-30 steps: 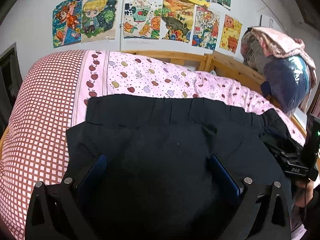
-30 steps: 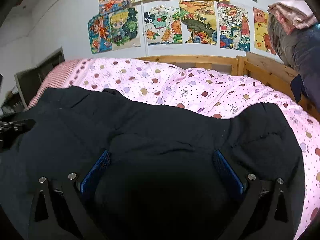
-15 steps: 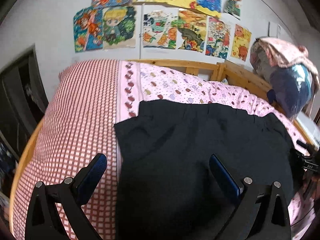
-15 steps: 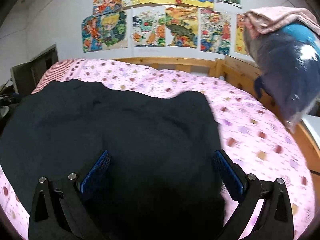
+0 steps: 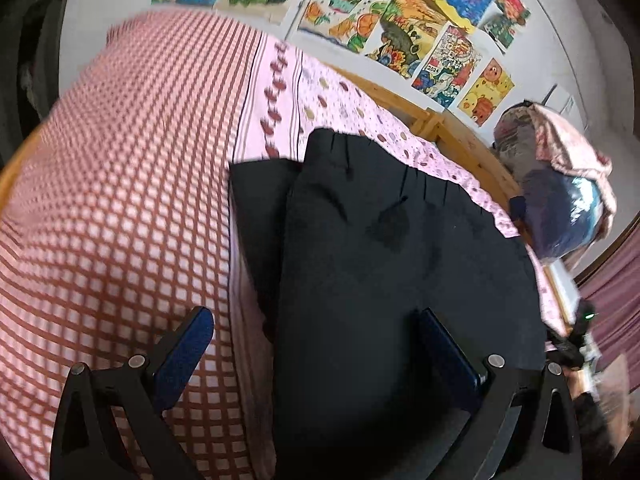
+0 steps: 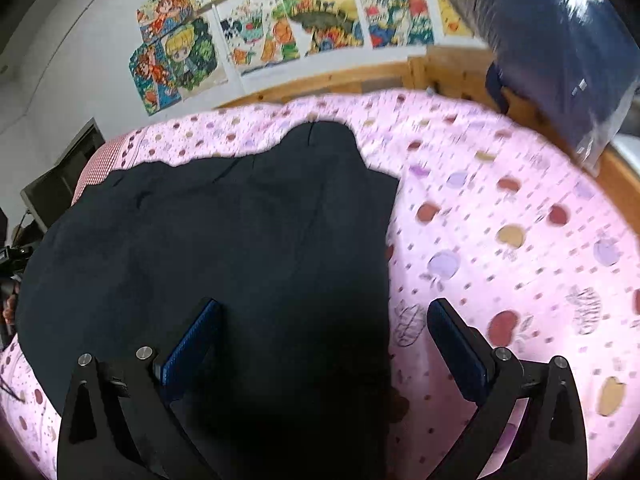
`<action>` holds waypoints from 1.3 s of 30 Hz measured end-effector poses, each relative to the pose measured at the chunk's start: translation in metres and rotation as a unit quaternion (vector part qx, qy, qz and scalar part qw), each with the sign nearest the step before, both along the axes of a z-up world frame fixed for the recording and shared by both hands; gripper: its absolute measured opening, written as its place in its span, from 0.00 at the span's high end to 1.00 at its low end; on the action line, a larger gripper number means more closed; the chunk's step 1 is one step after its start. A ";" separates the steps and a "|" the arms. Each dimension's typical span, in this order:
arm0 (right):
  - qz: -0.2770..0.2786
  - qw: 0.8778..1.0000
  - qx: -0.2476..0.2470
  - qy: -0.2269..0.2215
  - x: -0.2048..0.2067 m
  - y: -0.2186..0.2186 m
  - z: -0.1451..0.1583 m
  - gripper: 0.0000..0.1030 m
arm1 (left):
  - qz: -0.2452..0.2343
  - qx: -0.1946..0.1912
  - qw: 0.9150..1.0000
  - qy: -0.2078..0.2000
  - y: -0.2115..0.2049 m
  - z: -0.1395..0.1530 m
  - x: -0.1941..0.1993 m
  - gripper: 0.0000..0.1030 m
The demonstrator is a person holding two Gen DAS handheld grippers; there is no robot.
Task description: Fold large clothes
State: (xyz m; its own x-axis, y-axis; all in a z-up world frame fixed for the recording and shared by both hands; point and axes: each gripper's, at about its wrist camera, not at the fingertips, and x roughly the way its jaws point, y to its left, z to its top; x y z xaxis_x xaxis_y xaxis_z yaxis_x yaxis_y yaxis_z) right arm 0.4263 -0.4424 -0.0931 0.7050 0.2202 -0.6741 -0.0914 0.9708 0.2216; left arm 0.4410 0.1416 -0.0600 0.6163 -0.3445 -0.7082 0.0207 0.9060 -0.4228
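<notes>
A large black garment (image 5: 392, 264) lies spread flat on the pink bed sheet (image 5: 120, 200); it also shows in the right wrist view (image 6: 224, 240). My left gripper (image 5: 316, 340) is open and empty, hovering over the garment's left edge, one finger above the checked sheet, the other above the cloth. My right gripper (image 6: 324, 332) is open and empty over the garment's right edge, its right finger (image 6: 456, 344) above the spotted sheet (image 6: 500, 240). The garment's near part is hidden under both grippers.
A wooden bed frame (image 6: 360, 76) runs along the far side under a wall of colourful drawings (image 6: 288, 28). A plastic-wrapped blue bundle (image 5: 568, 208) with pink cloth on top sits at the bed's far right corner. A dark cabinet (image 6: 56, 188) stands left of the bed.
Both grippers, open throughout, have swung outward: the left one to the garment's left edge, the right one to its right edge. The garment lies as before.
</notes>
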 end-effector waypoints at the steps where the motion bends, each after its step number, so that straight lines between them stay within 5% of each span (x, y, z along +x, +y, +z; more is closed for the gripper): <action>1: 0.001 1.000 0.002 0.005 0.002 0.001 -0.005 0.02 | -0.003 -0.018 1.000 0.004 0.002 -0.004 0.001 0.00; 7: 0.023 0.999 0.029 0.035 0.014 0.005 -0.028 0.02 | -0.019 -0.094 0.995 0.024 0.017 -0.028 0.003 0.00; 19: 0.134 0.978 0.130 0.090 0.037 0.038 -0.061 0.01 | -0.086 -0.146 0.985 0.023 0.008 -0.038 0.014 0.00; 29: 0.129 0.966 0.193 0.112 0.042 0.049 -0.096 0.01 | -0.134 -0.146 0.979 0.045 -0.017 -0.040 0.024 0.00; 39: 0.102 0.968 0.200 0.113 0.033 0.080 -0.093 0.01 | -0.146 -0.143 0.977 0.058 -0.025 -0.039 0.029 0.00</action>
State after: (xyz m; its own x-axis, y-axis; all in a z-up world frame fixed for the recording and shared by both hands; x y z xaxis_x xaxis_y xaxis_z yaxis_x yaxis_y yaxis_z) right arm 0.4598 -0.3623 -0.1860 0.4646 0.6147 -0.6374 -0.1778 0.7699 0.6130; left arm 0.4697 0.1168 -0.0988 0.3841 -0.6879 -0.6158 0.1974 0.7128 -0.6731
